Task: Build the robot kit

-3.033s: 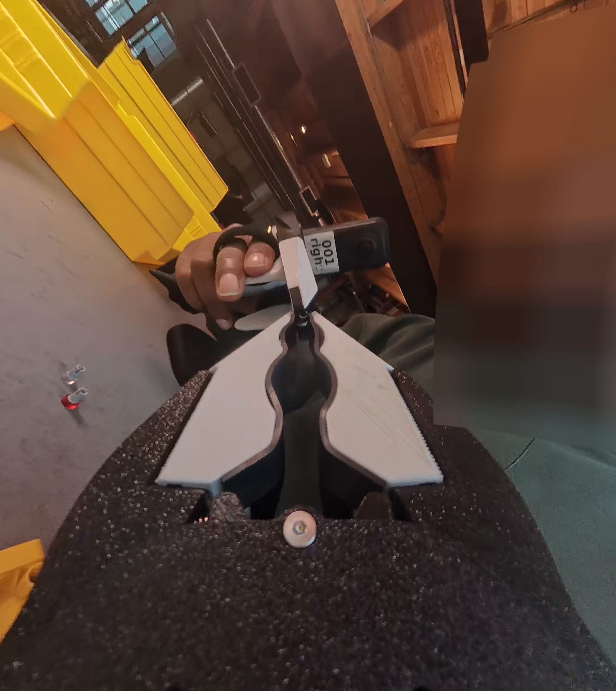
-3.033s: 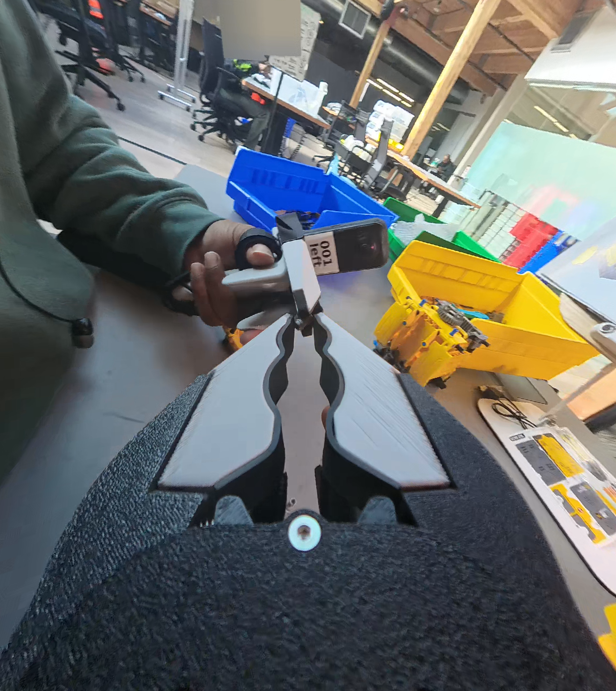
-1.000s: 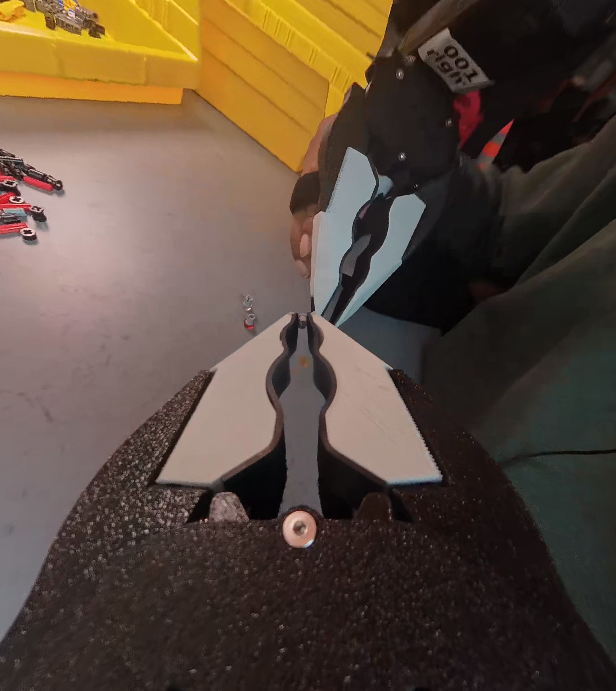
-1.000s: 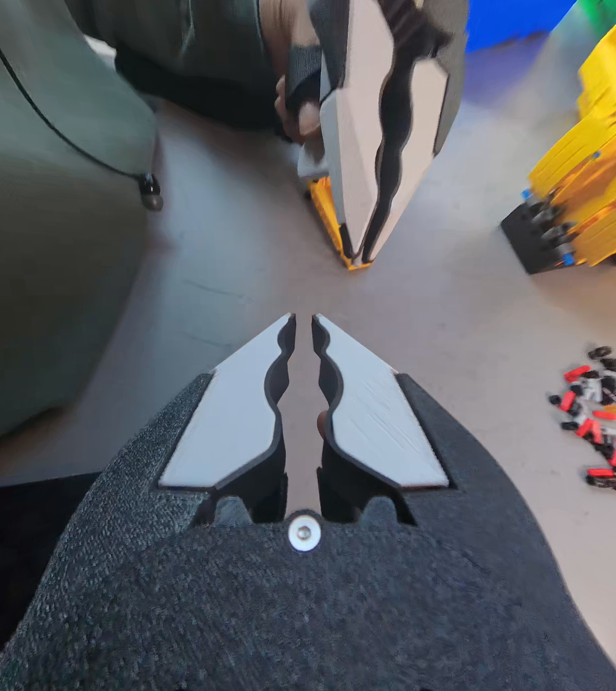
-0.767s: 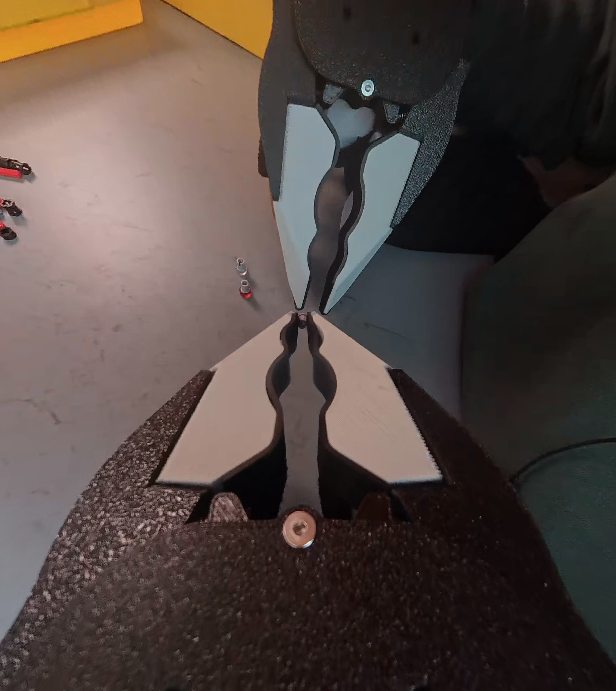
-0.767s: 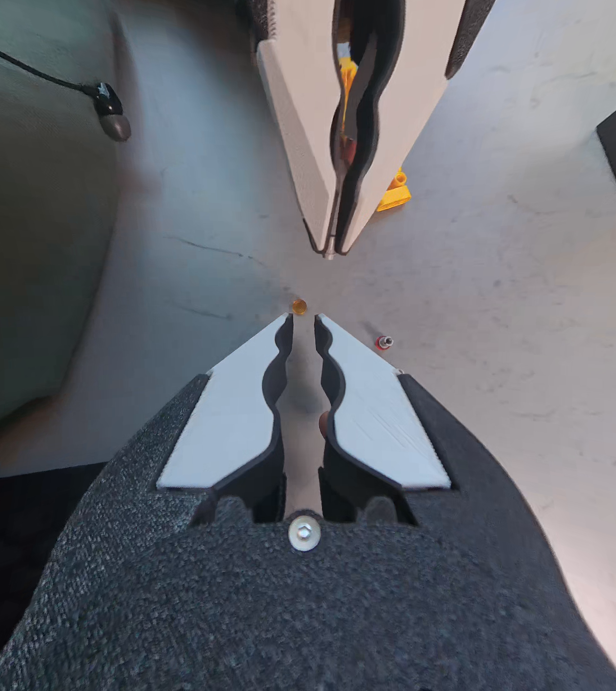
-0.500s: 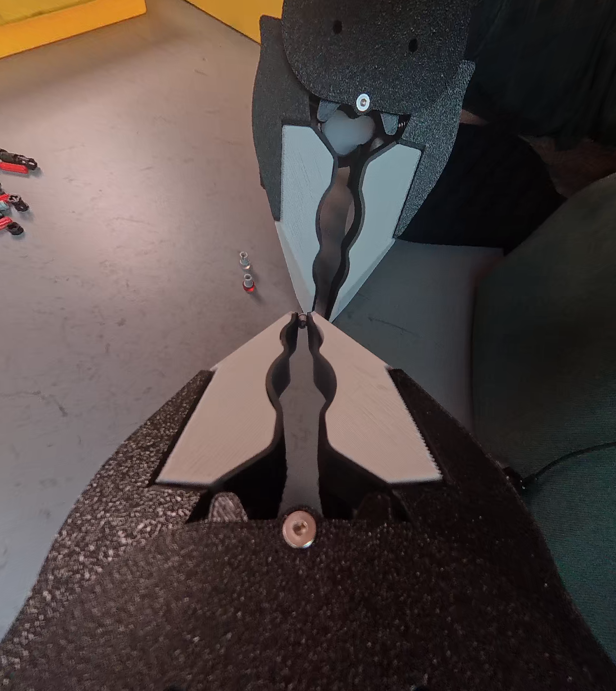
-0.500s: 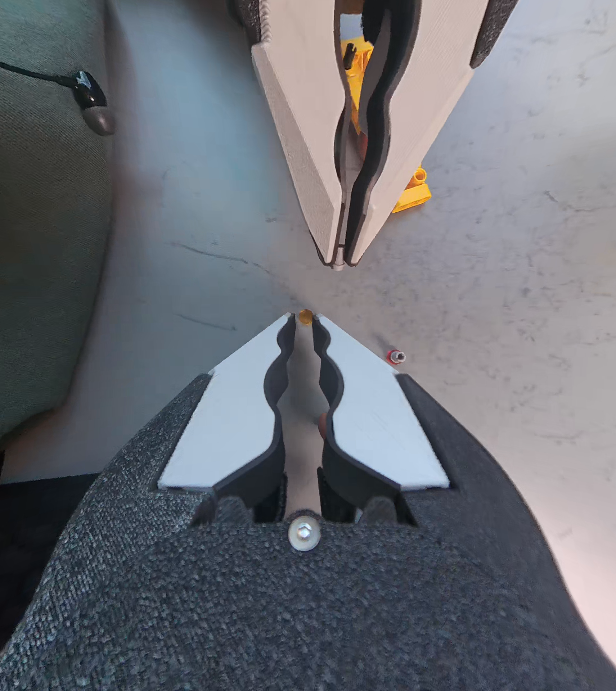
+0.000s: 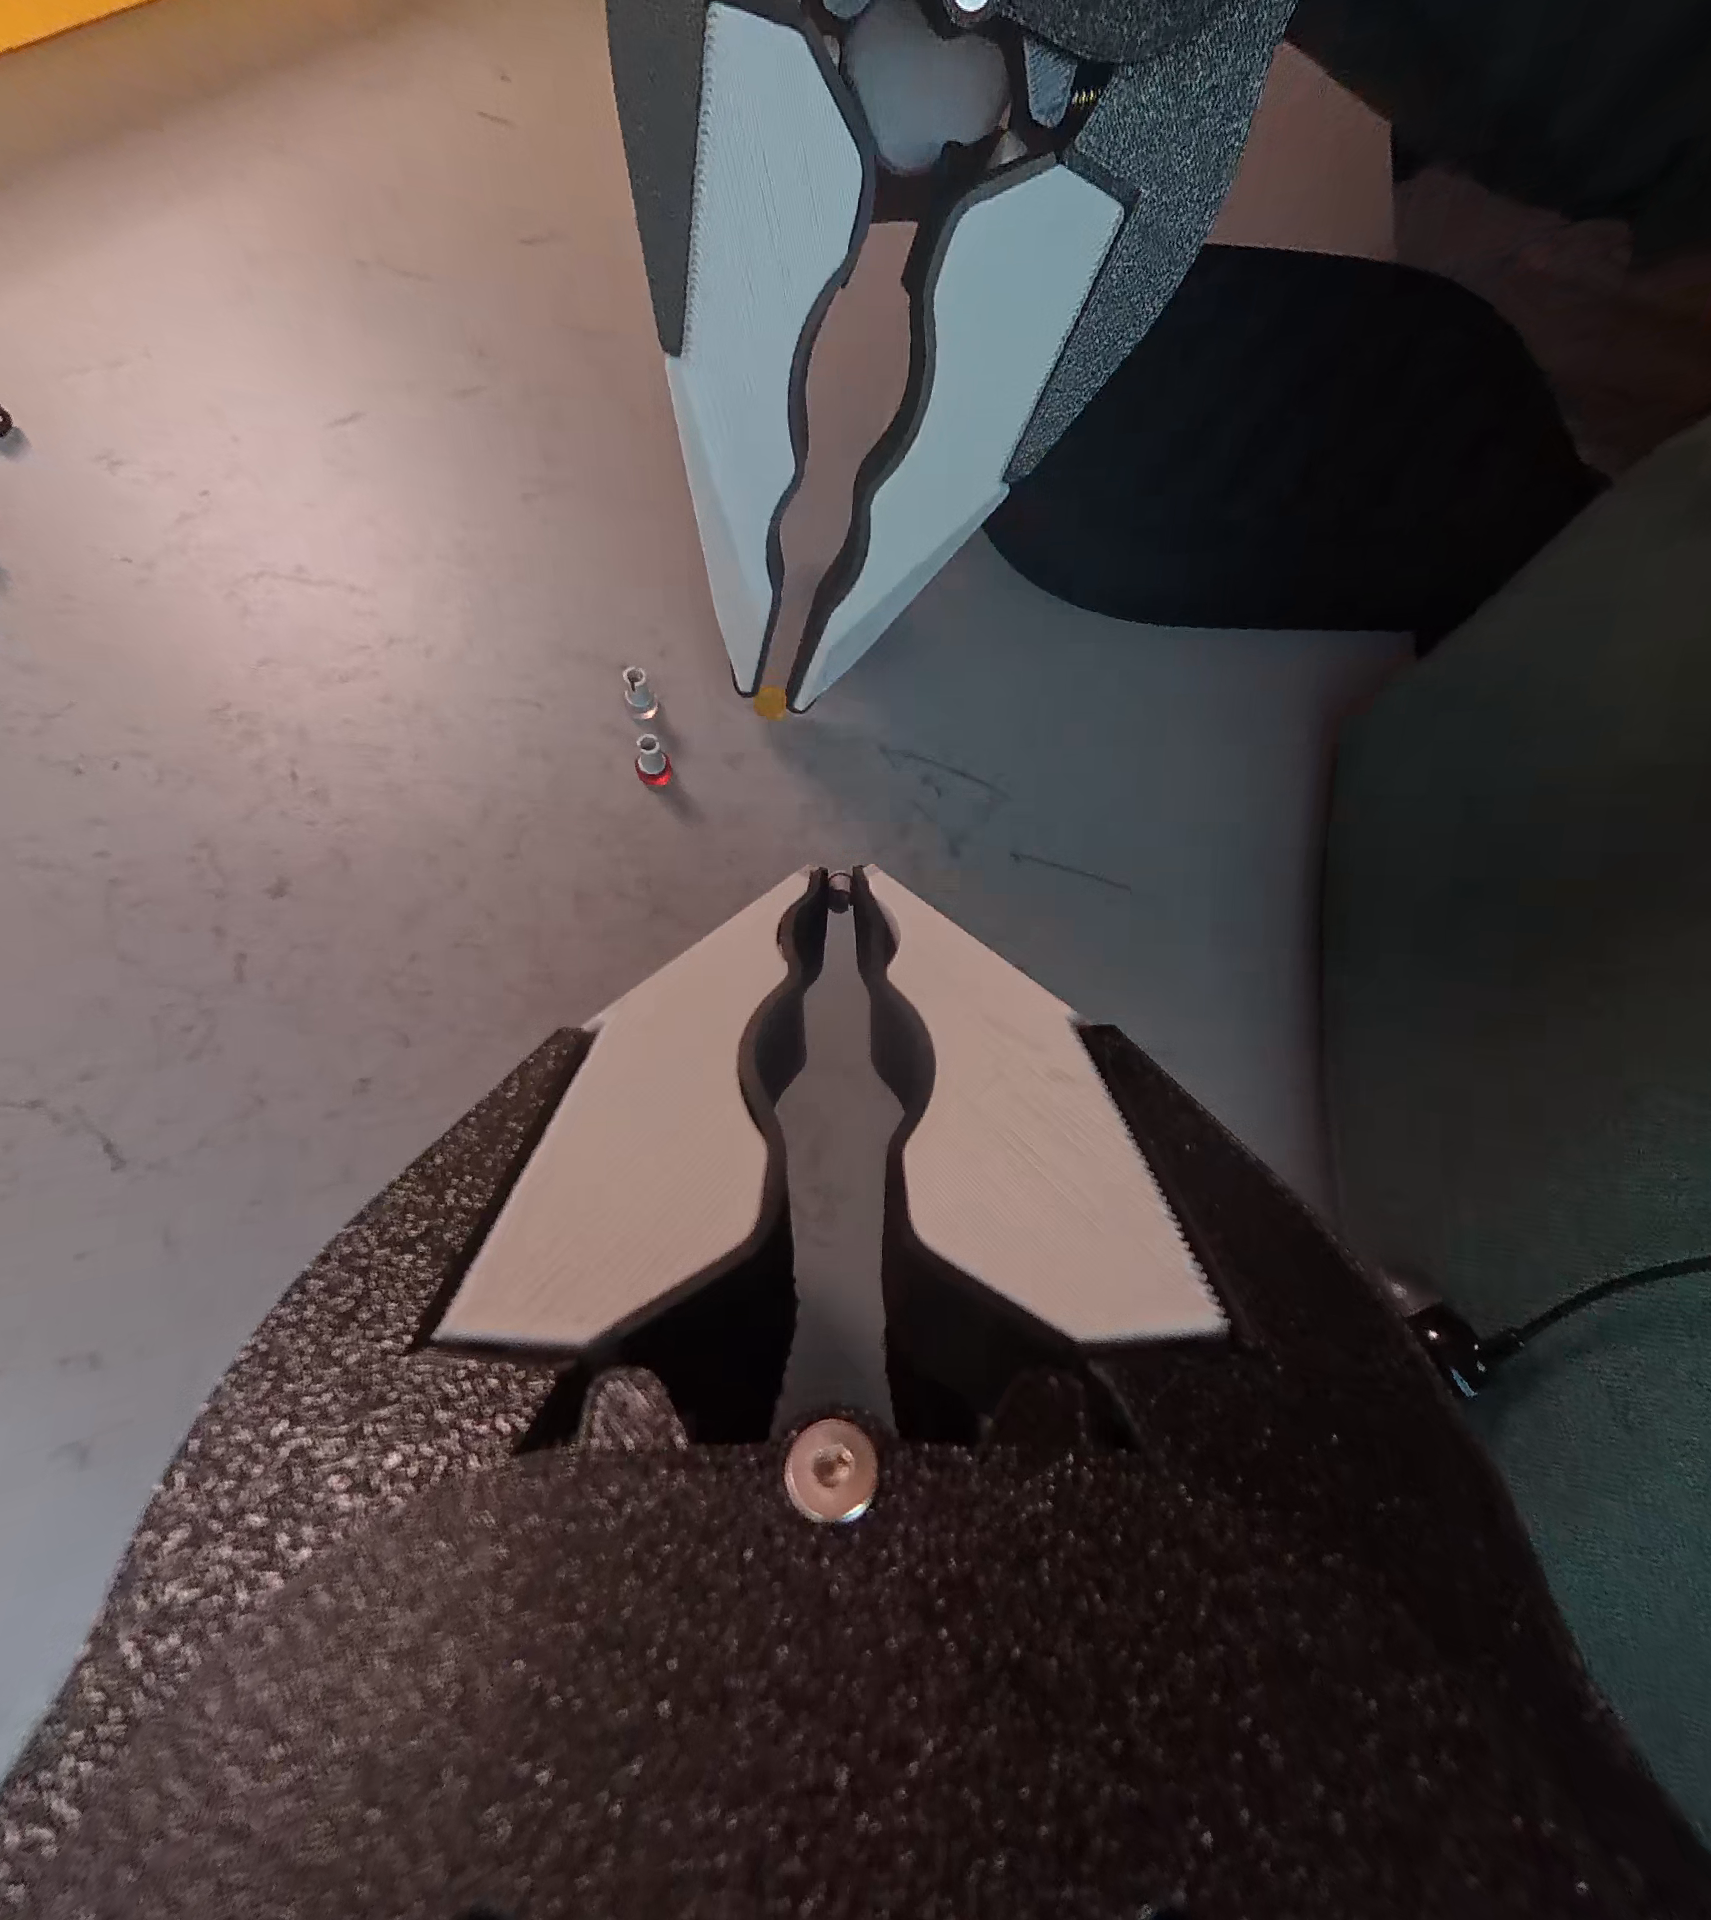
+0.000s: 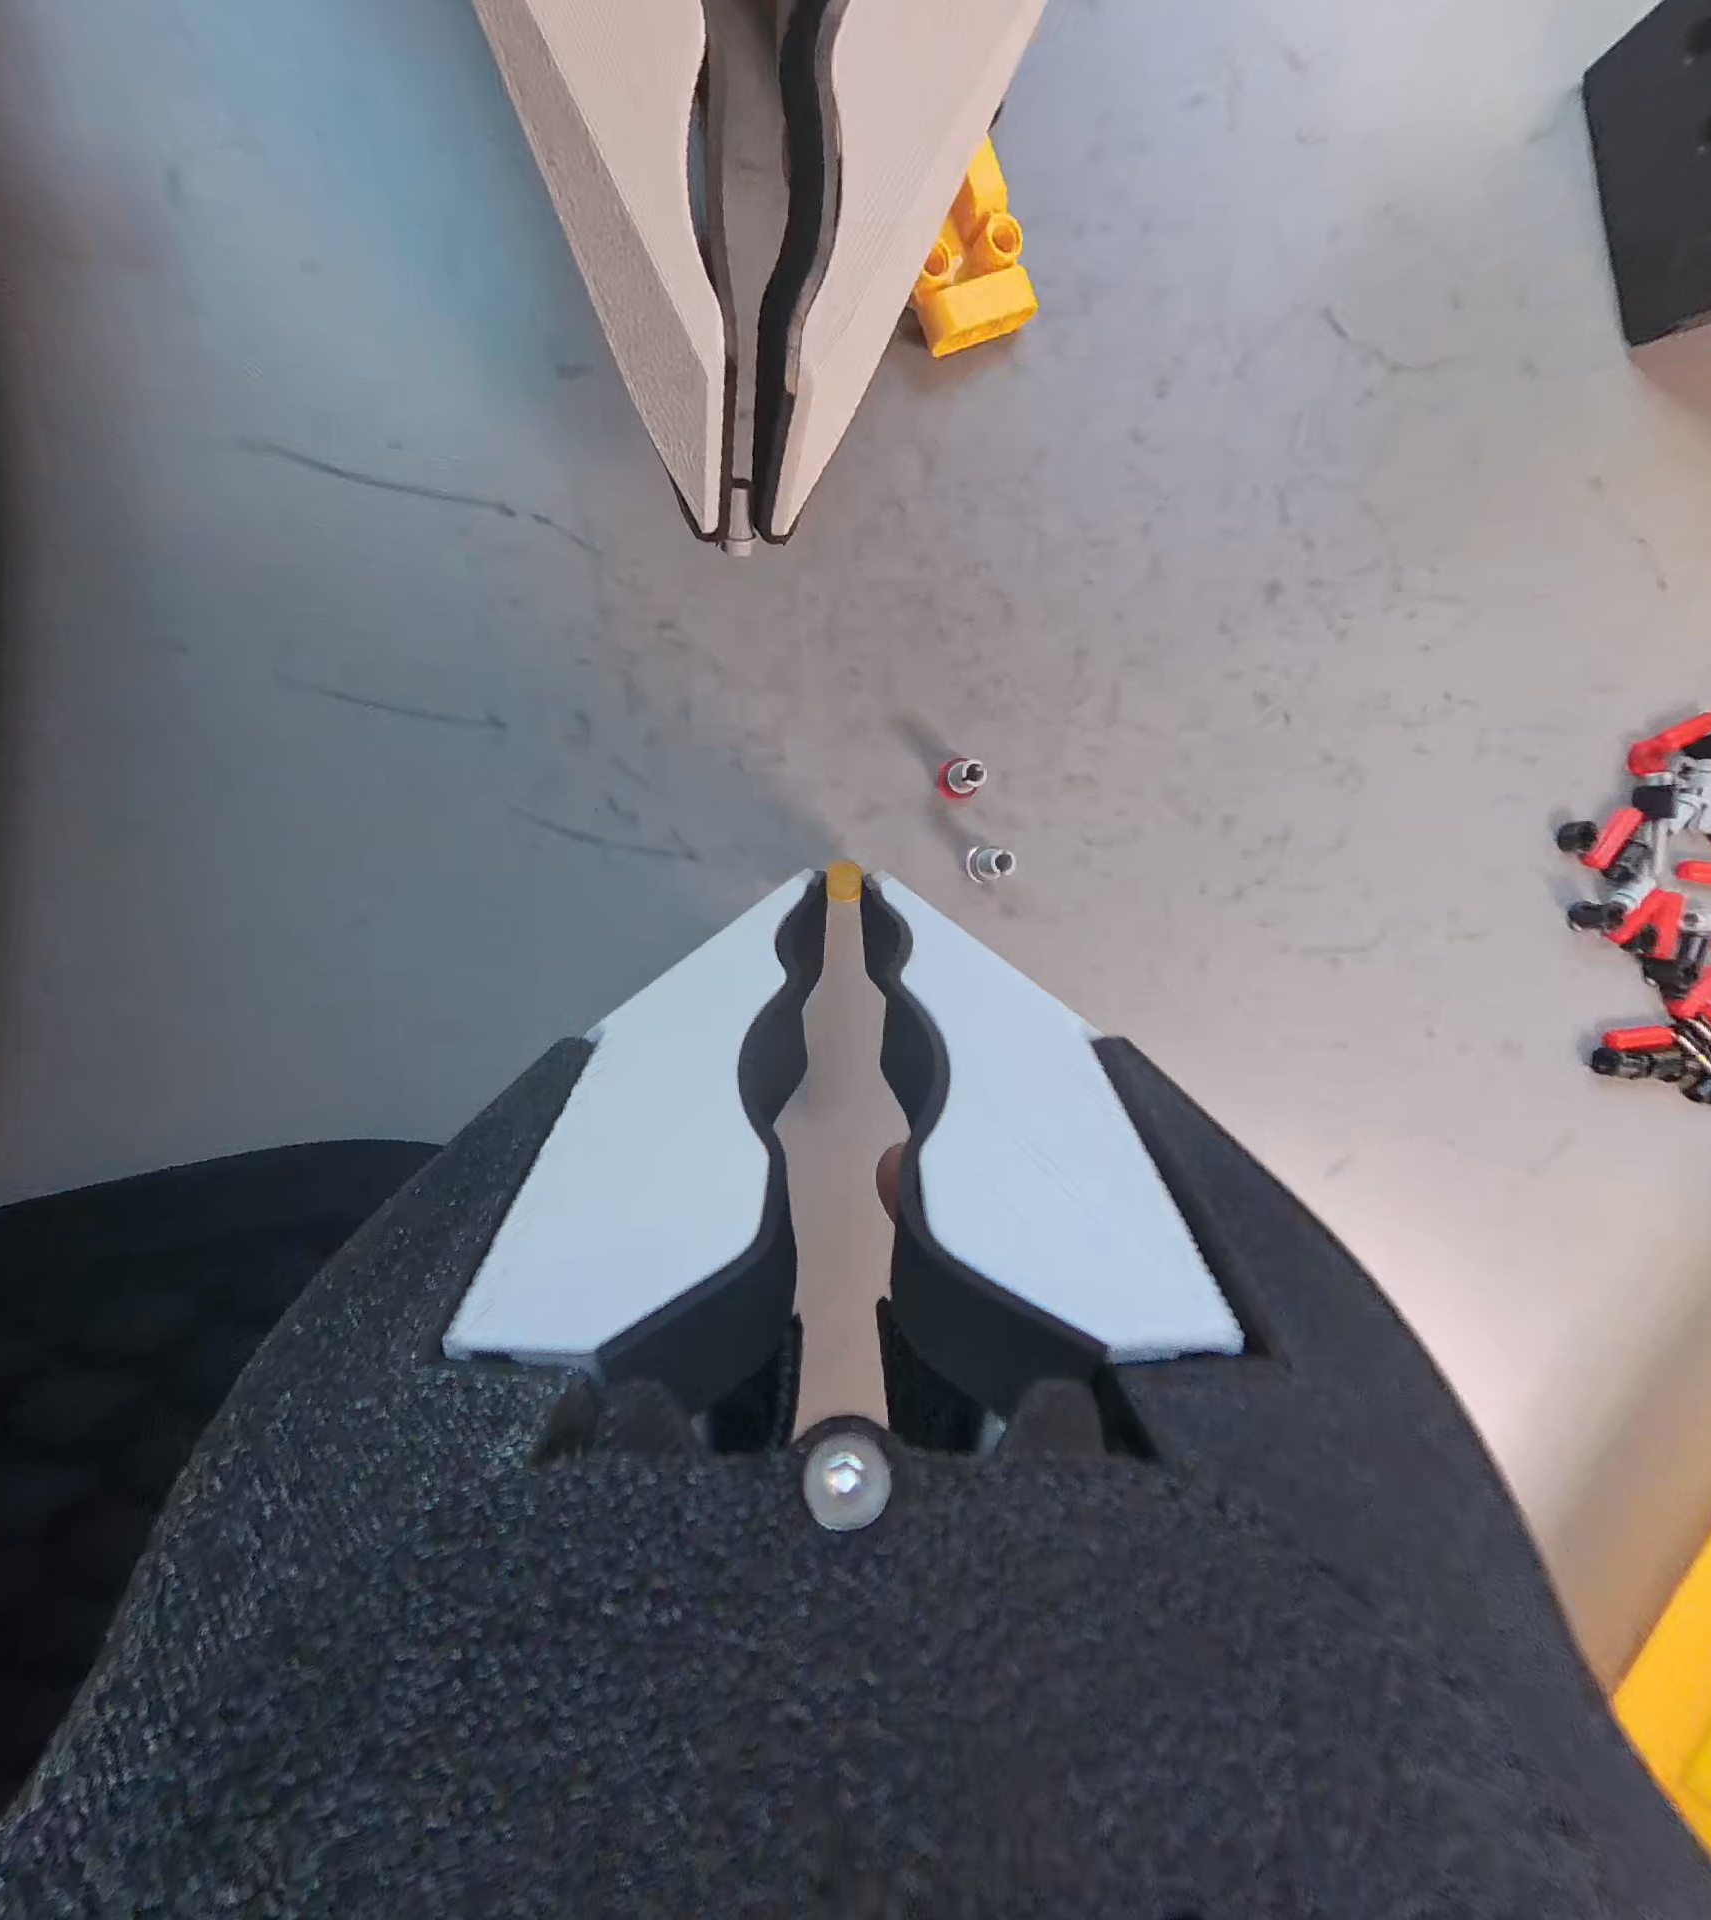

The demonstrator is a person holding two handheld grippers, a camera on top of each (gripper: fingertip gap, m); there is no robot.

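Now, in the left wrist view, the left gripper (image 9: 838,896) is pointing down at the grey tabletop (image 9: 311,935), its fingers nearly pressed together and pinching a tiny dark pin (image 9: 838,891) at the very tips. Facing it, the right gripper (image 9: 773,698) is reaching in from the far side, its tips sitting either side of a small orange stud (image 9: 770,703). Just beside that, a grey pin (image 9: 637,691) and a red-based pin (image 9: 652,762) are standing on the tabletop.

Over in the right wrist view, the right gripper's fingers are slightly apart, flanking the orange stud (image 10: 843,879); whether they are actually squeezing it is hard to say. The left gripper (image 10: 739,532) is showing a pale pin end (image 10: 739,540) poking from its closed tips. A yellow brick (image 10: 976,281) is lying behind it, and a heap of red and black parts (image 10: 1703,894) is sitting toward the tabletop's right edge.
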